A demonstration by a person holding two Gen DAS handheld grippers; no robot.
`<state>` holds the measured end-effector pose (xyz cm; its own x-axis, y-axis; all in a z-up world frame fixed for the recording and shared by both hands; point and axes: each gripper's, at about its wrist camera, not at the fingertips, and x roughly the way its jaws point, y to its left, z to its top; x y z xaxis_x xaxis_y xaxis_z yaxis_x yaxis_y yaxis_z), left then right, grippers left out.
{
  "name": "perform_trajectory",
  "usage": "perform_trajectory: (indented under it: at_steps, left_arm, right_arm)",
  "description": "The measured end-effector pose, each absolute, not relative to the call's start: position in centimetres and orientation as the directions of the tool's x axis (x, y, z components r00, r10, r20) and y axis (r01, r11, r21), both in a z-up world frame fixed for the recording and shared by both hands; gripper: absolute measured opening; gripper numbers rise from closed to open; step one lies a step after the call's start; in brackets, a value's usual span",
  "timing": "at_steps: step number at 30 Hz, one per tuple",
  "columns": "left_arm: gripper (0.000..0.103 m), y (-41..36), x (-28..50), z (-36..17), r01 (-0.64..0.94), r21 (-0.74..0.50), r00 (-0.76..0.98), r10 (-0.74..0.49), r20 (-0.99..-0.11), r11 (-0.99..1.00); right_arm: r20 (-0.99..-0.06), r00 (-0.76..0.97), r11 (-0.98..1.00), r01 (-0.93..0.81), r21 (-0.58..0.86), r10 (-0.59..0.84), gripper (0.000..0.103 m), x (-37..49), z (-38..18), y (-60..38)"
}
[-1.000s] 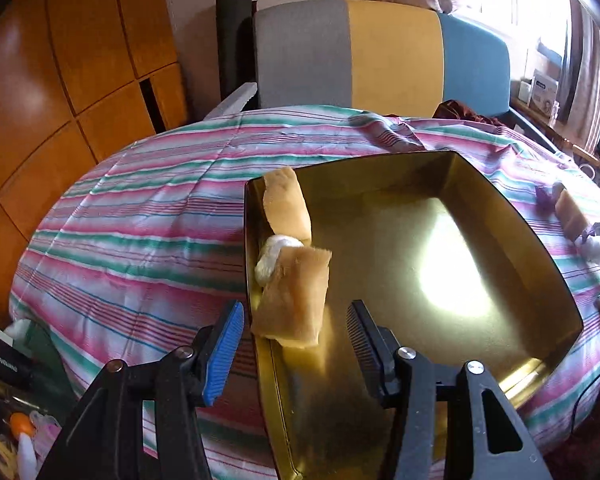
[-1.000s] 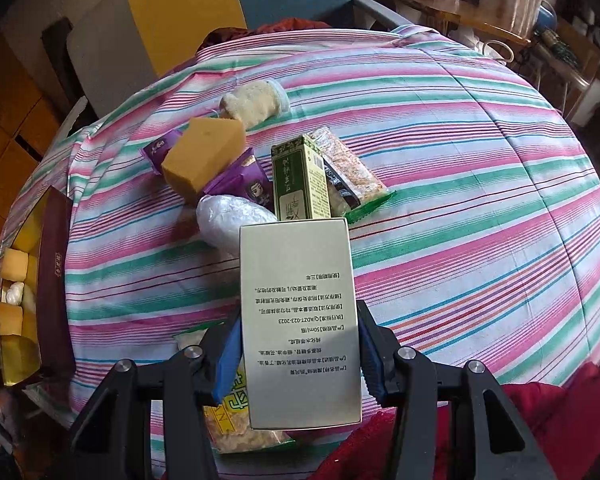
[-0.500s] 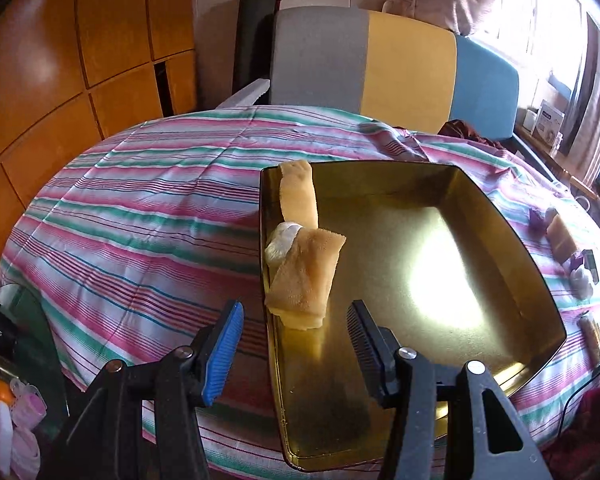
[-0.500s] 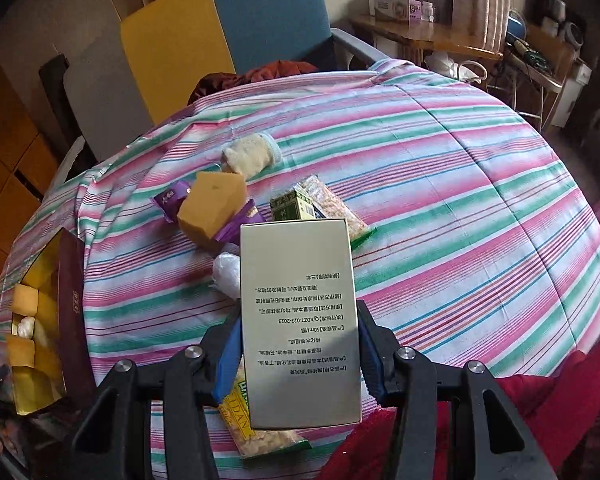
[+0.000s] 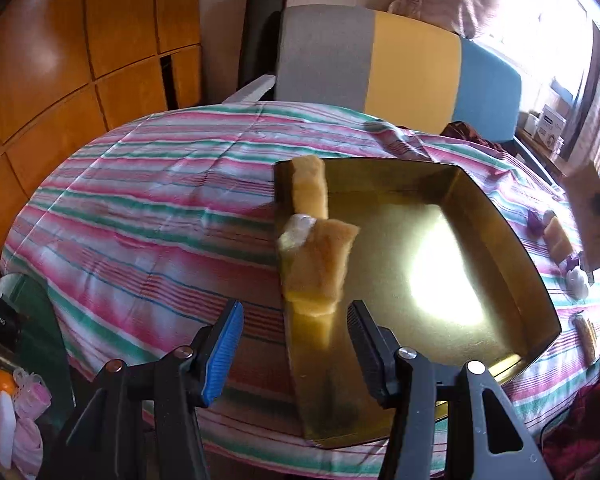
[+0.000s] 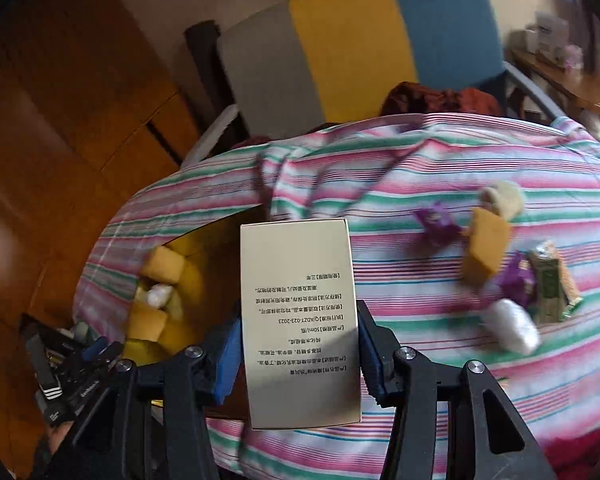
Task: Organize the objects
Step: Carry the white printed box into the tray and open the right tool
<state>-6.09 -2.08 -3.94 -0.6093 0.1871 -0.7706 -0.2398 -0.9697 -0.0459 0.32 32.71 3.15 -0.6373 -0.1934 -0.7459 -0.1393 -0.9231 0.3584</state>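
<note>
A gold tray lies on the striped tablecloth. Along its left wall lie two yellow sponge cakes and a small white wrapped piece. My left gripper is open, its fingers standing either side of the tray's near left wall without touching it. My right gripper is shut on a pale printed box, held above the table beside the tray. The same box shows blurred at the right edge of the left wrist view.
Loose items lie right of the tray: a yellow block, purple wrappers, a green carton, a white packet. A grey, yellow and blue chair stands behind the table. Clutter sits below the table's left edge.
My right gripper has swung left and up with the box, from over the loose items to beside the tray. The left gripper has drawn back slightly and stayed open.
</note>
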Motion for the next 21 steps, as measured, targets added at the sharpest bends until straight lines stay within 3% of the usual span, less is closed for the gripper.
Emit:
perform_trajectory:
  at_steps: [7,15,17,21]
  left_arm:
    - [0.055,-4.5,-6.7,-4.2,-0.175,-0.093,-0.607,0.182,-0.774,-0.980]
    - [0.055,-5.7,-7.1,-5.2,-0.152,-0.140,-0.586,0.203,-0.784,-0.978]
    - [0.055,-5.8,-7.1,-5.5,-0.152,-0.151,-0.576,0.212,-0.789,-0.977]
    - [0.055,-5.5,-7.1,-5.7,-0.157,-0.153,-0.572,0.216,-0.791,-0.976]
  right_arm:
    - [-0.770,-0.522,-0.904,0.007,0.427,-0.367,0.051,-7.4,-0.6,21.8]
    - [-0.821,-0.407,-0.874,-0.098,0.477,-0.402,0.052,-14.1,-7.0,16.2]
    - [-0.815,-0.408,-0.855,-0.137,0.500,-0.412,0.055,-15.1,-7.7,15.5]
    - [-0.768,-0.396,-0.796,-0.132,0.591,-0.504,0.071,-16.1,-8.8,14.5]
